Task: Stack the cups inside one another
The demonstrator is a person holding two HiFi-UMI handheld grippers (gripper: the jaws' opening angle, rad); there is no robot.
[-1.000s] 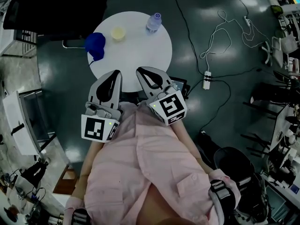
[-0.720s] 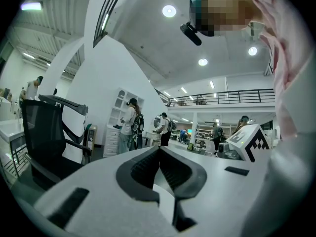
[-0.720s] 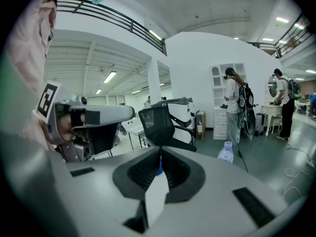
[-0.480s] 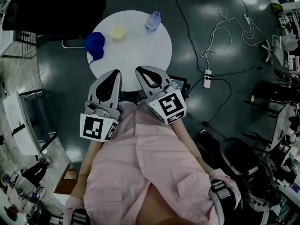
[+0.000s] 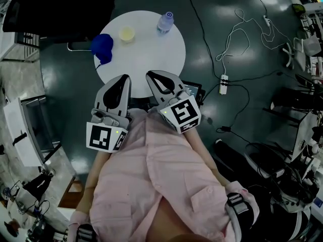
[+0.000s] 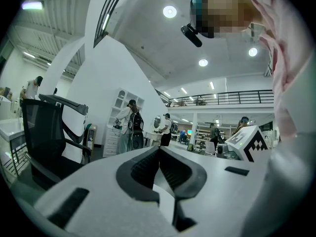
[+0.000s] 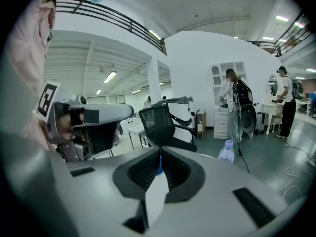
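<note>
Nothing moved: left gripper [image 5: 123, 78] and right gripper [image 5: 151, 75] sit shut, empty, at table's [image 5: 151, 52] six; blue cup [image 5: 102, 48] at nine, yellow cup [image 5: 126, 35] at eleven, unstacked.

Blue cup [image 7: 159, 169] mostly hidden behind right tongs [image 7: 160, 149], bottle [image 7: 226, 151] foot hidden

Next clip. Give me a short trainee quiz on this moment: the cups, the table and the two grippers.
1. True or false: the yellow cup sits inside the blue cup.
2. What else stands on the round table? A) a water bottle B) a plate C) a bowl
3. Fill in: the fingers of the left gripper and the right gripper are ____, with nothing between them.
Key: 1 false, the cups stand apart; 2 A; 3 shut.
</note>
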